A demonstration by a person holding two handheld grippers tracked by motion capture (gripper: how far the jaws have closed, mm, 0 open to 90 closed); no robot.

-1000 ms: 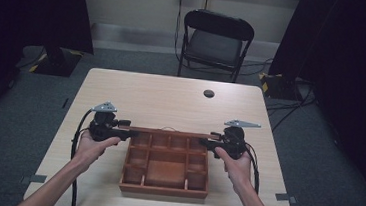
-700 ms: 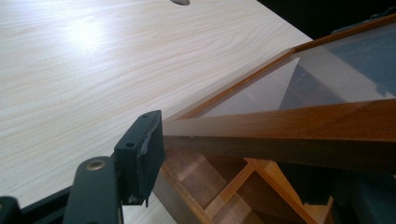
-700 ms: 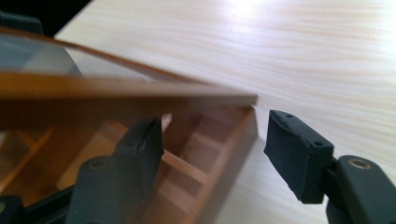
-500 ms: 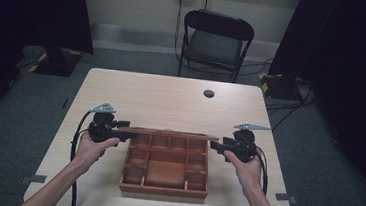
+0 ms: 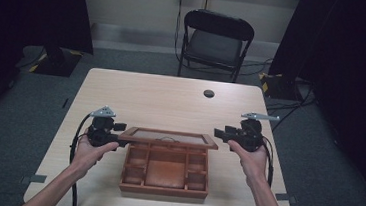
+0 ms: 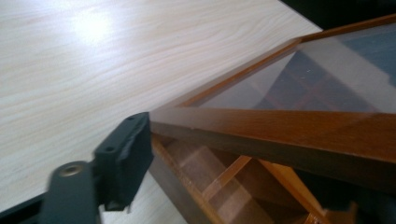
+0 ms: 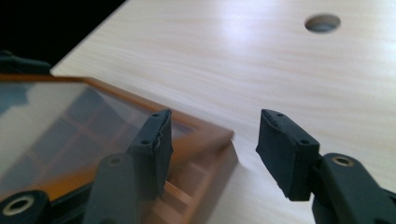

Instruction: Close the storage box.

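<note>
Now the wooden box (image 5: 164,174) sits near the table's (image 5: 171,102) front edge, its glass lid (image 5: 169,138) half raised. Right gripper (image 5: 221,134), jaws apart, has let go; left gripper's (image 5: 120,138) jaws have just been opening, apparently releasing the lid's corner.

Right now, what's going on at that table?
A person with tongs in each hand is working a wooden compartment box with a glass-paned lid, which stands raised on the table. The left tongs sit at the lid's left corner, jaws just opening. The right tongs are off the right corner, apart from it.
</note>
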